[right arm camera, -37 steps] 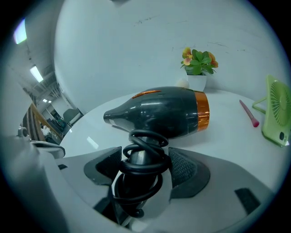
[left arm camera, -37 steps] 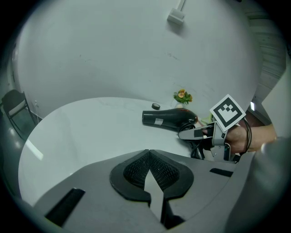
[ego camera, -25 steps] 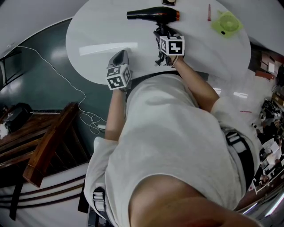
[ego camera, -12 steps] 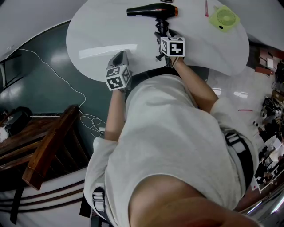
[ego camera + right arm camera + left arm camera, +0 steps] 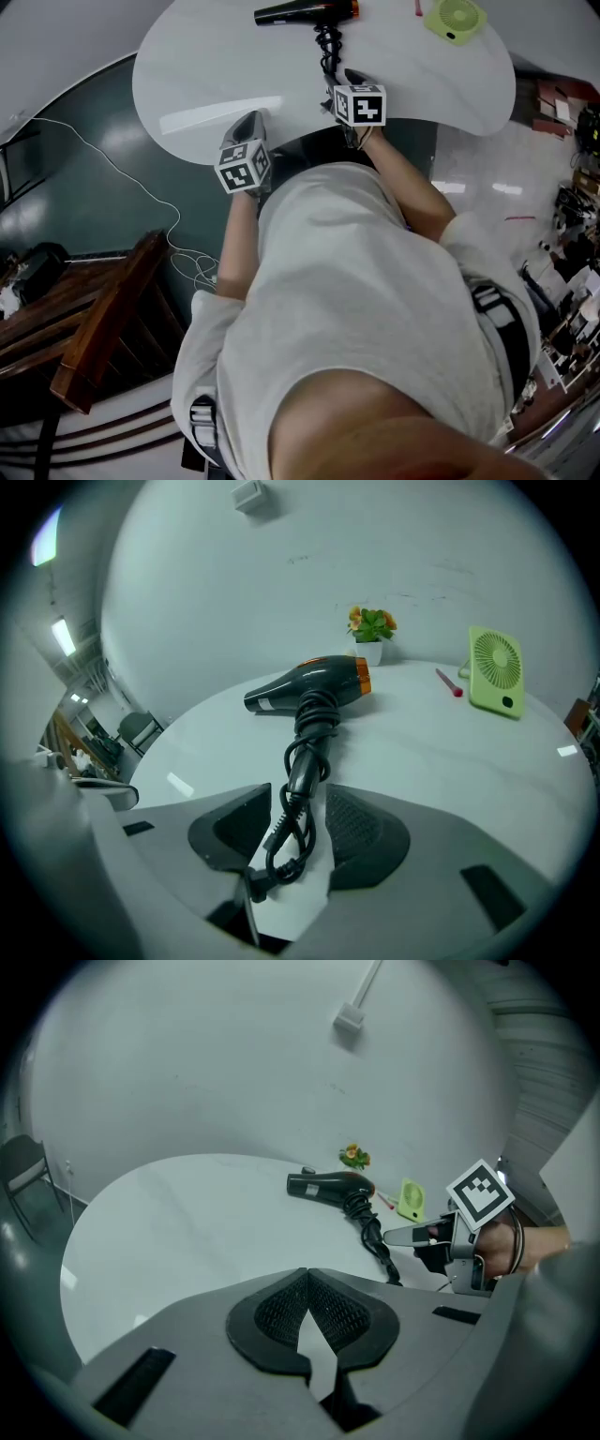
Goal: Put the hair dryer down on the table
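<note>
The black hair dryer (image 5: 309,11) with an orange band lies on its side at the far part of the white round table (image 5: 206,75); it also shows in both gripper views (image 5: 328,1187) (image 5: 309,688). Its coiled black cord (image 5: 300,789) trails back toward me. My right gripper (image 5: 341,79) (image 5: 300,819) sits near the table's front edge. Its jaws have just been closing, and the cord's end lies loose in the gap between them. My left gripper (image 5: 248,122) (image 5: 307,1283) hovers at the front left edge, shut and empty.
A green mini fan (image 5: 455,19) and a red pen (image 5: 418,7) lie at the far right of the table. A small potted plant (image 5: 371,630) stands behind the dryer. A wooden chair (image 5: 94,319) and a white floor cable (image 5: 141,169) are to the left.
Both grippers have drawn back toward the table's near edge. The right one is now well clear of the dryer, which stays lying on the table.
</note>
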A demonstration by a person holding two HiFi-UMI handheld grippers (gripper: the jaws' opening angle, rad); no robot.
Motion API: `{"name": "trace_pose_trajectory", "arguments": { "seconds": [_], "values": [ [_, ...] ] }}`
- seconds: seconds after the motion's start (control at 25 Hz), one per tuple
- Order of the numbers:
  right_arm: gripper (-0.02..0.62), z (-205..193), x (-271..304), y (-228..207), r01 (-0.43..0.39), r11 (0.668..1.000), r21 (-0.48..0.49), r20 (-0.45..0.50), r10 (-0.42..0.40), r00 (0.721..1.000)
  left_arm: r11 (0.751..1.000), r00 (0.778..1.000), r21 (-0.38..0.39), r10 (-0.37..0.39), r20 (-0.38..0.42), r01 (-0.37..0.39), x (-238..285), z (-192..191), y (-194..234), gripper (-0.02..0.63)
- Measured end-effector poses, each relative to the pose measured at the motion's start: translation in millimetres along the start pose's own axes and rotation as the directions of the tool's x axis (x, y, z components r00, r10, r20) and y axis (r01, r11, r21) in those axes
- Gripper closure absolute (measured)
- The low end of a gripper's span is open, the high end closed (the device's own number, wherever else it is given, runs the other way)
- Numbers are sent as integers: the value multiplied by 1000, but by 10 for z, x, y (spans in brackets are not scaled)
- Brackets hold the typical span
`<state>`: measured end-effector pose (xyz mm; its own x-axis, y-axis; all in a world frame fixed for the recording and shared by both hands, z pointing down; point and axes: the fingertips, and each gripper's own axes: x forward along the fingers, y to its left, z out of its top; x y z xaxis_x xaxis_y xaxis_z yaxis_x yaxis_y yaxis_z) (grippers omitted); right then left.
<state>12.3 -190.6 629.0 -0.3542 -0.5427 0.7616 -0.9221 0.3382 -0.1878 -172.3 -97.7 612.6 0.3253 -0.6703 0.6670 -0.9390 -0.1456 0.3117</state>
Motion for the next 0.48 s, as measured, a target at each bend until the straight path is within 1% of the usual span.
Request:
{"name": "trace_pose_trajectory", "arguments": {
  "seconds": [0.16,0.28,0.36,0.48],
  "values": [
    [465,-151,-176,57,19,1000,16,25,-20,999,999,999,22,-35,-17,35,-55,-130,-54,588],
    [528,-275,-327,102,49,999,-7,62,-48,997,996,997,48,-68,-24,69,-93,-211,-123,588],
    [540,-380,-435,115,71,997,-14,83,-70,994,993,995,73,-90,-30,92,-112,-261,-189,588],
    [541,-514,-569,175,89,996,3,107,-88,990,989,993,94,-114,-35,117,-176,-295,-226,588]
  ]
}}
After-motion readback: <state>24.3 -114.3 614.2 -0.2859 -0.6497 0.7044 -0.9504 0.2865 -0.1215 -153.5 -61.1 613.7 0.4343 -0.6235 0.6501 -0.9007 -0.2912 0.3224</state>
